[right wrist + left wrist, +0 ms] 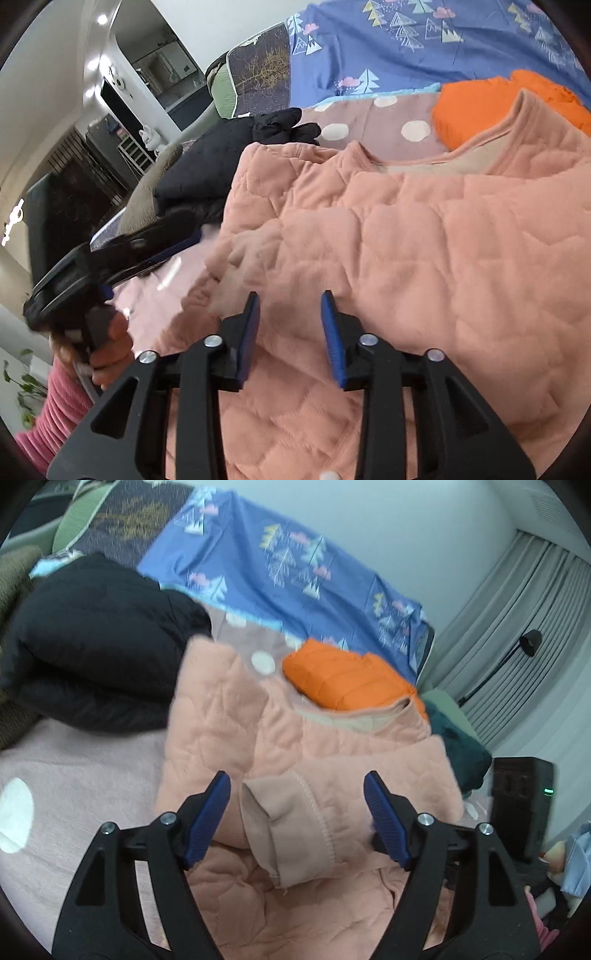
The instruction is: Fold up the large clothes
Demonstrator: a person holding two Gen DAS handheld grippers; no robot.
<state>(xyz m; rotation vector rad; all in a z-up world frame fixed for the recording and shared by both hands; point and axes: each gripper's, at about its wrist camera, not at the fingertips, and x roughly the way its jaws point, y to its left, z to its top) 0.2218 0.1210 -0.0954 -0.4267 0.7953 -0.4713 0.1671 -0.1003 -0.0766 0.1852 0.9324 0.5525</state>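
You are working in a home, in a bedroom by the look of it: the bed [74, 760] under your hands wears a pink spotted blanket, with a blue tree-print sheet [280, 565] spread across its far side. Beyond the bed's right end hang pale floor-length curtains [517, 627]. Past its left end the room opens to shelves holding a white cat figurine [150, 137], with a houseplant [26, 391] nearer you.

Blue sheet [258, 565], floor lamp [517, 653]
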